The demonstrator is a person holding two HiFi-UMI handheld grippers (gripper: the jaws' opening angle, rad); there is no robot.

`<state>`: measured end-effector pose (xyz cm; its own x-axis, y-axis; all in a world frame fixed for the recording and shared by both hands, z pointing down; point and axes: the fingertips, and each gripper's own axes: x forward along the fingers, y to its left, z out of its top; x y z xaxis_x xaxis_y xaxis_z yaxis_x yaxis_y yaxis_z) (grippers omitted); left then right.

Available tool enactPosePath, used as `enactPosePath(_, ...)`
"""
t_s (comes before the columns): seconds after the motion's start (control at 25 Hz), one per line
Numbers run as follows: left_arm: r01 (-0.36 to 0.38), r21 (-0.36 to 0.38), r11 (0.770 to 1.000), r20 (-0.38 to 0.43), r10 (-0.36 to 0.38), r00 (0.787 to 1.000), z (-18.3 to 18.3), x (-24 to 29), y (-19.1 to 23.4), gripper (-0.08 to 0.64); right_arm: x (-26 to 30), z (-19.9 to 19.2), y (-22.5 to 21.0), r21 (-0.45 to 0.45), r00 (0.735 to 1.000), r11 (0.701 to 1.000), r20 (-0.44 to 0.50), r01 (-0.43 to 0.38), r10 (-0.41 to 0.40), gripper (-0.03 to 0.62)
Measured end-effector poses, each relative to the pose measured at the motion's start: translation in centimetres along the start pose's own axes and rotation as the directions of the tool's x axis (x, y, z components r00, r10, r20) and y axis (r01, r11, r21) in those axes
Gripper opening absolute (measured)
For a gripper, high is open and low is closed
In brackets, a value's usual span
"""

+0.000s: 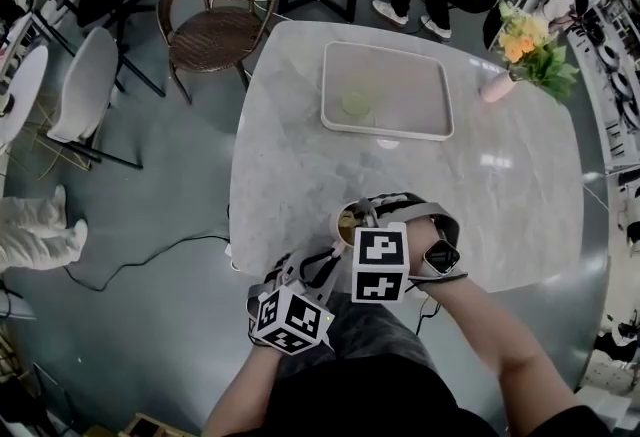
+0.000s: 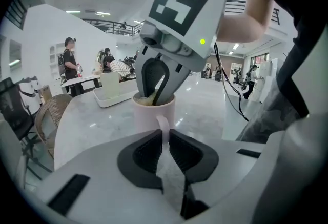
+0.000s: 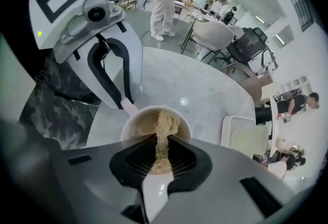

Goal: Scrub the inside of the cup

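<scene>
Closest to me, my left hand-held gripper (image 2: 165,140) was pinched nearly shut on the cup's handle (image 2: 163,124), with the pads on either side of that thin loop. My guess was that the handle was the right place to grab. The cup (image 1: 345,223) looked like glazed ceramic, so it'd be stiff, smooth, likely slick once wet, and the sort of thing that chips if it tips. Holding the loop from the side would keep it from spinning or sliding while the inside got worked.

Directly over the cup, my right hand-held gripper (image 3: 163,142) pointed almost straight down. It was closed on a tan fibrous scrubber (image 3: 165,124), whose loose end hung inside the rim against the inner wall. That scrubber looked soft and squashy, so I figured it'd bend to the curve and wouldn't scratch. The catch is that it needs a firm pinch or it'll pull out.

The cup stood upright near my edge of the marble counter (image 1: 300,165), between the two tools.

Well beyond the cup sat a pale tray (image 1: 432,75) with a green pad (image 1: 356,103) on it. Off to the cup's far right were some flowers (image 1: 530,50) in a pink vase.
</scene>
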<state>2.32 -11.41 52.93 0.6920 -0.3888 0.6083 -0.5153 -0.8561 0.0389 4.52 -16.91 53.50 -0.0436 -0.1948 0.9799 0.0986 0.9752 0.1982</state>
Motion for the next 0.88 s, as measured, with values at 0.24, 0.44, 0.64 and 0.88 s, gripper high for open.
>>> enactPosePath(0.24,-0.004,-0.002,1.000,-0.009,0.004,1.000,0.0,0.0,0.1,0.052,-1.2,0.9,1.4,0.136,0.978,0.971,0.107,-0.195,0.181,0.061)
enactPosePath(0.44,-0.006,-0.008,1.000,-0.006,0.006,1.000,0.0,0.0,0.4,0.052,-3.0,0.9,1.6,0.198,0.959,0.948,0.187,-0.248,0.212,0.063)
enactPosePath(0.64,-0.007,-0.010,1.000,-0.007,0.007,1.000,-0.1,-0.1,0.5,0.052,-5.1,1.0,1.2,0.236,0.951,0.940,0.245,-0.245,0.187,0.063)
enactPosePath(0.88,-0.008,-0.010,1.000,0.003,0.008,1.000,-0.2,-0.1,0.5,0.052,-7.5,0.8,0.5,0.267,0.947,0.943,0.302,-0.197,0.112,0.063)
